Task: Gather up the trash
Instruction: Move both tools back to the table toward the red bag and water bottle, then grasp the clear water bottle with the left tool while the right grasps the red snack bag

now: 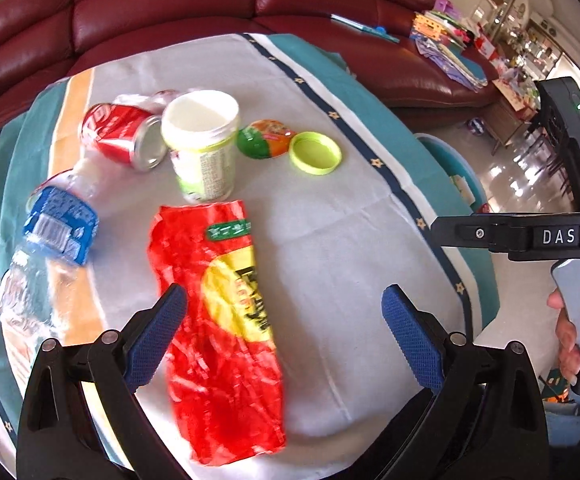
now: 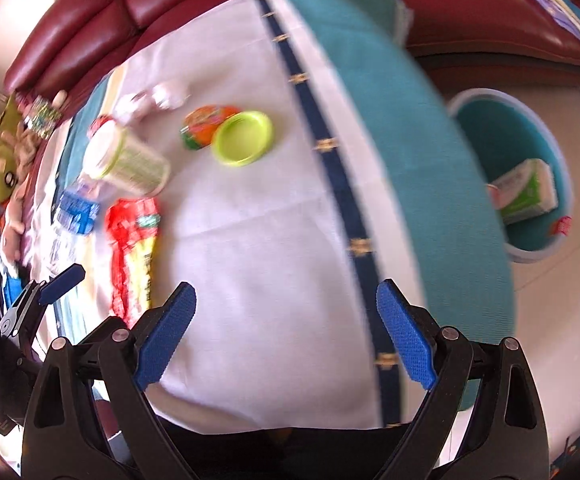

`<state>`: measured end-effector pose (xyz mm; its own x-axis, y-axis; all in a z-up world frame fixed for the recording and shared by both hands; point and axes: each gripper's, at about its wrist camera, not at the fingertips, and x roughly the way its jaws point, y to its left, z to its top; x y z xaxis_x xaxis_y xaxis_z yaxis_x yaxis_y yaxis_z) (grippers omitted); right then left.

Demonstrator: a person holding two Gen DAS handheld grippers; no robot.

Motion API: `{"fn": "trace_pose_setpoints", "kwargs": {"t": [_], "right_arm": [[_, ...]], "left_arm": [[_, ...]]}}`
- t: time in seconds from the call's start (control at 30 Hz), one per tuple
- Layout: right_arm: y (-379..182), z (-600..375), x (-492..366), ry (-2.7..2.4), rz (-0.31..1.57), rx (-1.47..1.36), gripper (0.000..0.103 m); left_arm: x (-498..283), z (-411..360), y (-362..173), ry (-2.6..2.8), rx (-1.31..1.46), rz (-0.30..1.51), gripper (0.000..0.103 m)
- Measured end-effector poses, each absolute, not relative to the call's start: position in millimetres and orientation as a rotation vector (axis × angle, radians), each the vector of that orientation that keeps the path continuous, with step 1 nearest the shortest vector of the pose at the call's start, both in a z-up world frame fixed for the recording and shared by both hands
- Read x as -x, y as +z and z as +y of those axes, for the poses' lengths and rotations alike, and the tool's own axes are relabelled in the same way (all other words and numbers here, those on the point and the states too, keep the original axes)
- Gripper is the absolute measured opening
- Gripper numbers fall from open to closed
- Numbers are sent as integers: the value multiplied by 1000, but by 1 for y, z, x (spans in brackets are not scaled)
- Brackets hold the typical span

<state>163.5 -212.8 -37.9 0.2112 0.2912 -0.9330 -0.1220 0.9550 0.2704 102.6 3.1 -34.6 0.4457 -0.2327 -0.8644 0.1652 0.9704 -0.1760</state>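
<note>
Left hand-held gripper [image 1: 284, 312]: fingers spread, over the near end of the red snack wrapper [image 1: 218, 332] lying flat on the worktop [image 1: 330, 240], holding nothing. Right hand-held gripper [image 2: 286, 312]: fingers spread, empty, above bare cloth. Beyond the wrapper: tipped white jar [image 1: 204, 148], red can [image 1: 124, 134], crushed bottle [image 1: 50, 248], green lid [image 1: 316, 153]. Teal bin [image 2: 530, 168] on floor beside worktop, carton inside

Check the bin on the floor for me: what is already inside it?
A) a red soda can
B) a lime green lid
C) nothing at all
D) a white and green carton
D: the right wrist view shows a white and green carton lying inside the teal bin, while the soda can and the lime green lid sit on the table.
</note>
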Motion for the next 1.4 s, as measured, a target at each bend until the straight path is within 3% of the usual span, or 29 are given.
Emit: {"fn": "trace_pose_setpoints", "kwargs": {"t": [0.3,0.57,0.8,1.07,1.1,1.13,1.23,1.4], "right_arm": [[-56,-116,-148,405,1364,-65,88],[-73,-80,-140,436,1418,-45,88],[-76,-67,-140,429,1420,-29,83],[-82,-68,-142,405,1439,-22,80],[-83,-69,-143,403,1440,-22,79],[-83,-70,-143,403,1439,-21,77],[-84,-69,-145,407,1439,-16,65],[-88,-60,-147,422,1435,-4,63]], "left_arm": [[-69,84,-55,-141,170,1113,98],[-60,126,-40,-106,154,1064,98],[-101,154,-37,-76,24,1047,98],[-153,158,-74,-130,4,1153,98],[-154,158,-78,-138,19,1153,89],[-153,159,-80,-147,32,1150,69],[-142,157,-83,-180,61,1142,66],[-109,150,-81,-213,84,1156,67]]}}
